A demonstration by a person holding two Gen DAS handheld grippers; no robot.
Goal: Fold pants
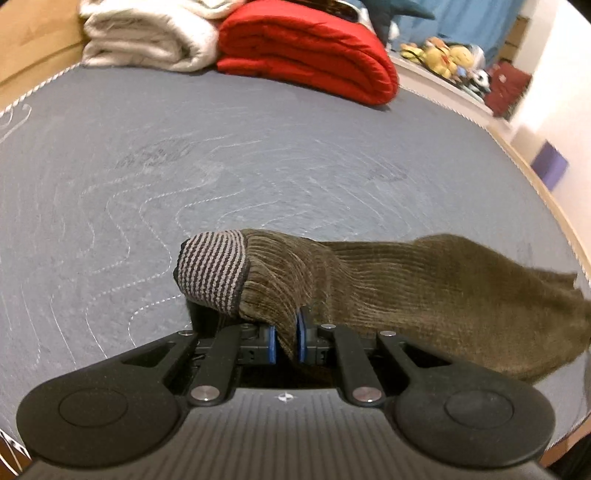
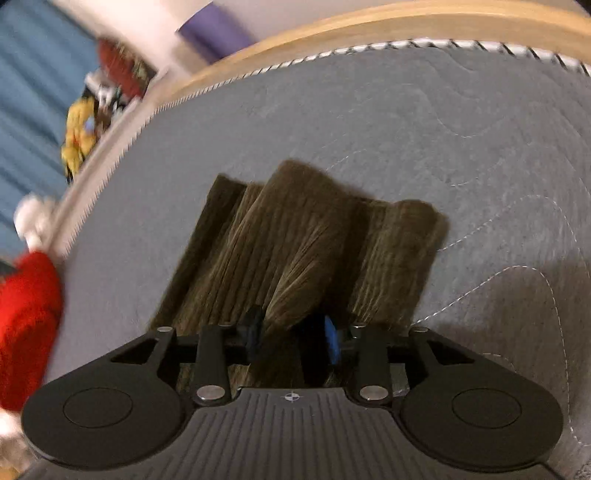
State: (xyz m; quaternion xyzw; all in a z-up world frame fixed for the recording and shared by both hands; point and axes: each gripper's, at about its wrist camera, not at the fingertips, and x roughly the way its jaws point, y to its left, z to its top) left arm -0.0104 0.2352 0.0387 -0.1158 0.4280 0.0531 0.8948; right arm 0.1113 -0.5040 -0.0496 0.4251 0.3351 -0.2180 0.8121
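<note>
The pants point(image 1: 424, 284) are olive-brown corduroy with a grey-and-black striped waistband point(image 1: 212, 271). In the left wrist view my left gripper point(image 1: 287, 341) is shut on a fold of the corduroy just beside the waistband, and the cloth stretches off to the right above the mattress. In the right wrist view my right gripper point(image 2: 293, 334) is shut on a bunched ridge of the pants point(image 2: 306, 236), and the rest of the cloth hangs in pleats ahead of the fingers over the mattress.
A grey quilted mattress point(image 1: 221, 166) in a wooden frame point(image 2: 369, 26) lies under everything. A folded red blanket point(image 1: 314, 48) and a folded cream blanket point(image 1: 147, 37) sit at its far end. Plush toys point(image 1: 443, 55) lie on a ledge beyond.
</note>
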